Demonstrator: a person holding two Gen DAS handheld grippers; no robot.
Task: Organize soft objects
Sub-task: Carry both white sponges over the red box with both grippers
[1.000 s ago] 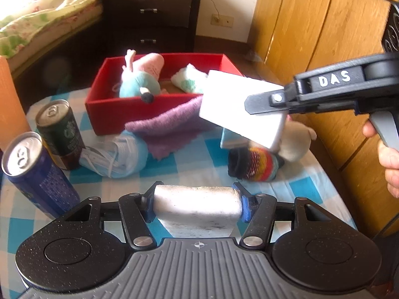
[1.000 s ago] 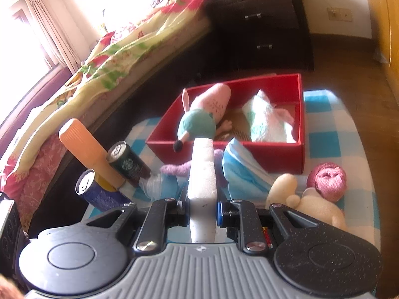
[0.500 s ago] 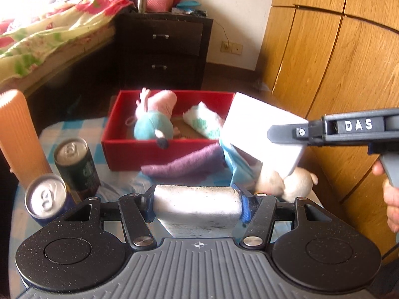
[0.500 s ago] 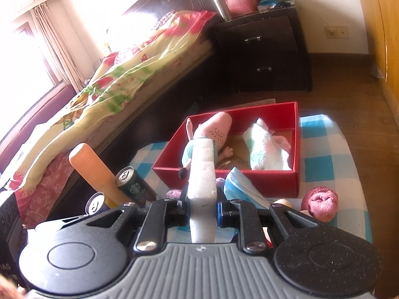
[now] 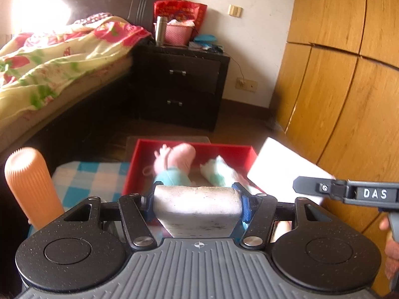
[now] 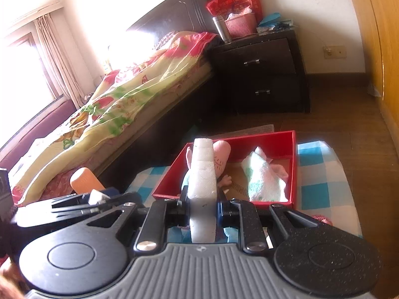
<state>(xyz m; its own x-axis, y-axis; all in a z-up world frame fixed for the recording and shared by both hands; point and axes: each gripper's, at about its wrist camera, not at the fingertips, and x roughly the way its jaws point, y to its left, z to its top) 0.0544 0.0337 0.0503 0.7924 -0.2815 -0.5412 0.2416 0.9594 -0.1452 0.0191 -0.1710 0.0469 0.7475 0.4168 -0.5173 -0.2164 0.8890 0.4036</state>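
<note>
Between the fingers of each gripper sits a foam block: left gripper [image 5: 198,200] clamps one [image 5: 197,208] crosswise, right gripper [image 6: 202,208] another [image 6: 202,186] edgewise, above the red box [image 6: 293,172].

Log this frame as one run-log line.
left gripper: shut on white foam block | right gripper: shut on white foam slab | red open box: holds pink plush pig, rolled pale towel

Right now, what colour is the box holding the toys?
Red: the box shows best in the right wrist view.
</note>
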